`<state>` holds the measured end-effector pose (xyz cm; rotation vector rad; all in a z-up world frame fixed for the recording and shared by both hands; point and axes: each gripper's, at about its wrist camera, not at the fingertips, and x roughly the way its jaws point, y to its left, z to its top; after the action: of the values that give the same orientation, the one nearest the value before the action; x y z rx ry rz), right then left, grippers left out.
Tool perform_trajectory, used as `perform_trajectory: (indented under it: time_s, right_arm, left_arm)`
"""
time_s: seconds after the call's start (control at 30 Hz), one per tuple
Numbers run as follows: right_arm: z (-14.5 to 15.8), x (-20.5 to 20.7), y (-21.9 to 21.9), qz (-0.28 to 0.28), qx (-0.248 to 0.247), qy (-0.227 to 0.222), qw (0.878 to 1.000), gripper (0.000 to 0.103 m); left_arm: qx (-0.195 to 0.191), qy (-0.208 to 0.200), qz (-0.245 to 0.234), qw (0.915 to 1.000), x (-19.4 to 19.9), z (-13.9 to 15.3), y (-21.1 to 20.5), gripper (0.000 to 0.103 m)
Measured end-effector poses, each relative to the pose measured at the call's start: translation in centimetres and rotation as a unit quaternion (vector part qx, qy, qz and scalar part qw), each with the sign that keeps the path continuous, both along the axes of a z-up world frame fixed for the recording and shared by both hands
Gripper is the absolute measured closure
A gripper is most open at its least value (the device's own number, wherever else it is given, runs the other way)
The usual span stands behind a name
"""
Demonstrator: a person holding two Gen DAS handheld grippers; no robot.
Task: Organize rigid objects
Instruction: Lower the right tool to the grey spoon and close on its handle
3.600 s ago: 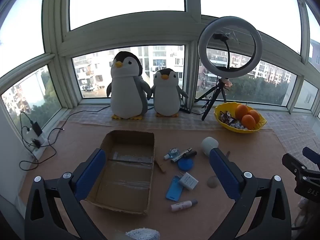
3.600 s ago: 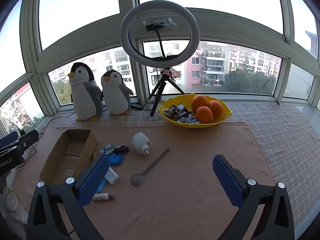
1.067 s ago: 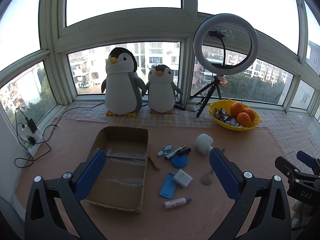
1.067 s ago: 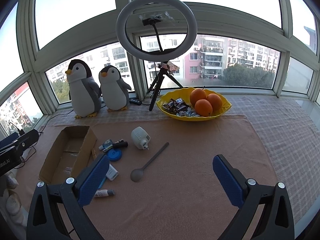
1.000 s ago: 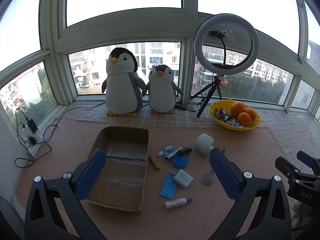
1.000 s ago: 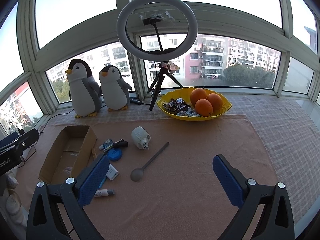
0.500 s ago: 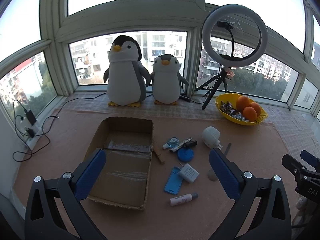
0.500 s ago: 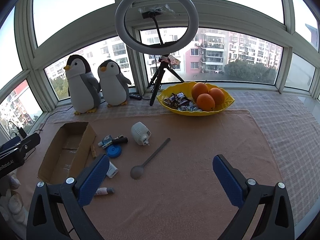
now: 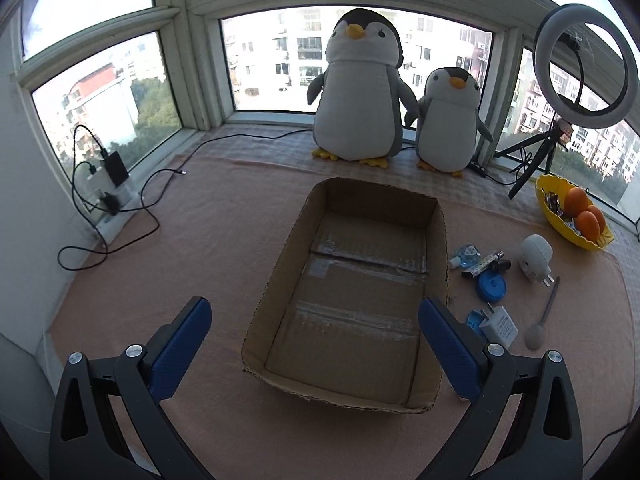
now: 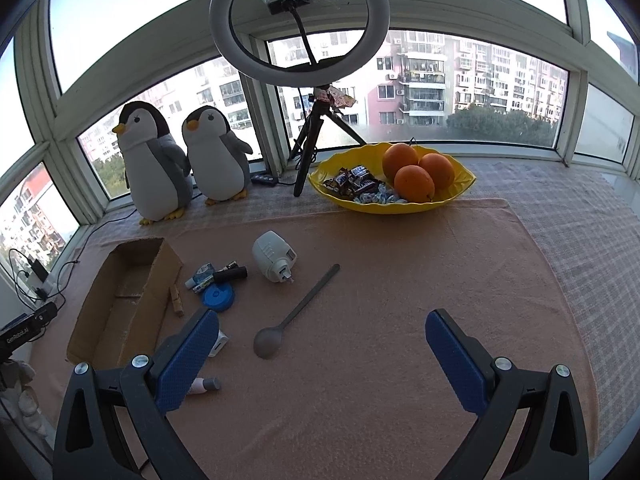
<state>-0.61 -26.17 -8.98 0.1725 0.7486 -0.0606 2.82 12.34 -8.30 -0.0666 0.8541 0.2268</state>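
Oranges [image 10: 414, 182] number three; penguins [image 9: 358, 92] two; left claw [image 9: 316, 340] and right claw [image 10: 322, 354] both spread apart, empty.

The right gripper's left finger [image 10: 188, 360] hides most of the white charger [image 10: 219, 343] and small tube [image 10: 205, 385].

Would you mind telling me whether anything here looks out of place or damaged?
The cardboard box sits empty while small items such as the grey spoon lie scattered beside it. Its near rim looks ragged.
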Motion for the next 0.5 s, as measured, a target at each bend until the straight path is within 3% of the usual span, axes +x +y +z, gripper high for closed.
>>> perform_trajectory:
  time_s: [0.27,0.5]
  right_arm:
    - [-1.5,1.3,0.1,0.006,0.0,0.013,1.0,0.001]
    - [-3.9,2.9,0.5,0.035,0.03,0.069,0.997,0.001]
  left_arm:
    - [0.014,0.047,0.05,0.9975,1.5,-4.3,5.4,0.001]
    - [0.003,0.095,0.038,0.9948,3.1,-7.3,6.3,0.006]
